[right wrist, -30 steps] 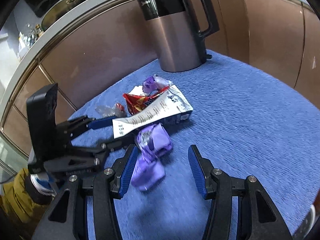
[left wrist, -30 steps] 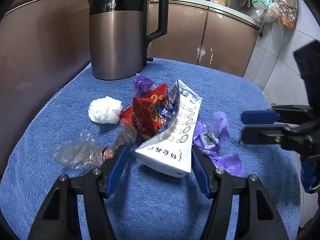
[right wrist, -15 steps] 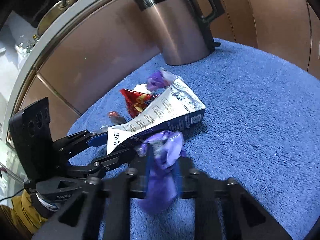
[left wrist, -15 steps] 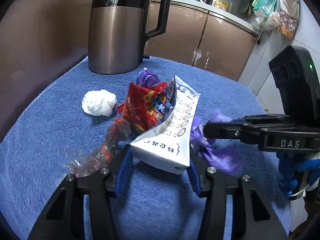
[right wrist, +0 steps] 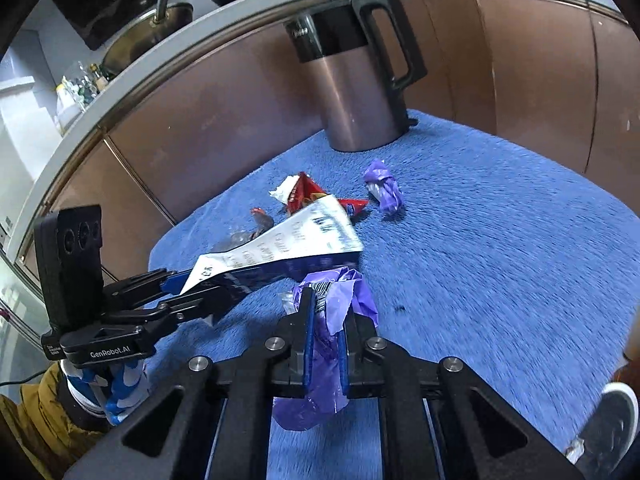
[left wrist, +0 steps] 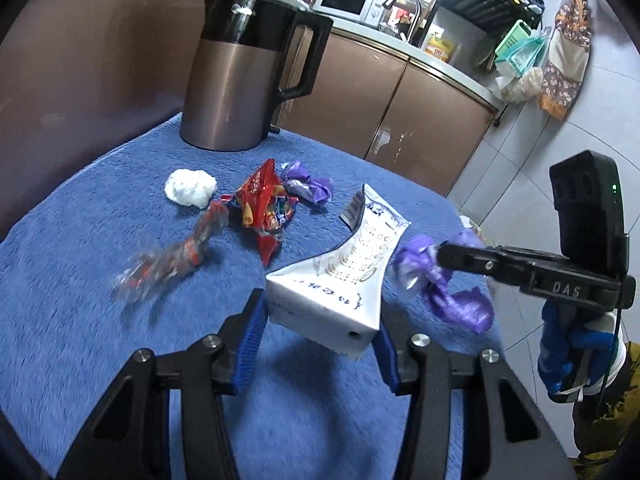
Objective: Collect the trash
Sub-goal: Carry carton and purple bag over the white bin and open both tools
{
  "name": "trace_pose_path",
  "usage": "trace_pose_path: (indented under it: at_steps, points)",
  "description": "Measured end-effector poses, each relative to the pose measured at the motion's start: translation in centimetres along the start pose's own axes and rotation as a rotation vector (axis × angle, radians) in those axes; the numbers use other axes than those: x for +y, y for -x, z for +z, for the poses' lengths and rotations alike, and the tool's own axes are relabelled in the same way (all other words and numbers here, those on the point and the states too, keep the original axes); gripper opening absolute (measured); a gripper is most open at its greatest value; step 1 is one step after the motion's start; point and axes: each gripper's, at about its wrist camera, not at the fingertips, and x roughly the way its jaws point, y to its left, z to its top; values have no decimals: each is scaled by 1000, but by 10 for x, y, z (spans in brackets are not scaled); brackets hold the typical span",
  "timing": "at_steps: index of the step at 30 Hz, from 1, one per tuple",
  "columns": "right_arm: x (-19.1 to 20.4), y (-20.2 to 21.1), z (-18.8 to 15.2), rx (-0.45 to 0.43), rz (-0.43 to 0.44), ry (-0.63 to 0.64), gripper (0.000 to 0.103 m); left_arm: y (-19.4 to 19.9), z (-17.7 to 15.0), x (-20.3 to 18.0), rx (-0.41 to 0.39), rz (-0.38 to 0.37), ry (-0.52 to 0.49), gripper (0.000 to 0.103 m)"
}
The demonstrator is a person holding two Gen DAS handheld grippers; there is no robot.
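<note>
White carton, flattened and creased, printed text on its face, lifted clear of the blue towel. Left gripper half-open, clenched on the carton's near end. Crumpled purple wrapper, right of the carton; right gripper, jaws just closed, pinches it. Red snack bag, white tissue wad, second purple wrapper lie farther off.

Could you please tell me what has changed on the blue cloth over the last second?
The left gripper has closed its fingers on the white carton and lifted it off the trash pile. The right gripper has just clamped shut on the purple wrapper and raised it. The kettle, white tissue ball, red snack bag and second purple wrapper stayed put.
</note>
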Motion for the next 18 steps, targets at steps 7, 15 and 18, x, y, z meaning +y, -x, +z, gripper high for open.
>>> trace_pose_path:
  at_steps: [7, 15, 18]
  points:
    - [6, 50, -11, -89, 8, -19, 10, 43, -10, -6, -49, 18, 28, 47]
    - [9, 119, -29, -219, 27, -42, 10, 79, -1, -39, -113, -5, -17, 47]
    - [0, 149, -40, -265, 13, -66, 10, 82, 4, -63, -123, -40, -48, 47]
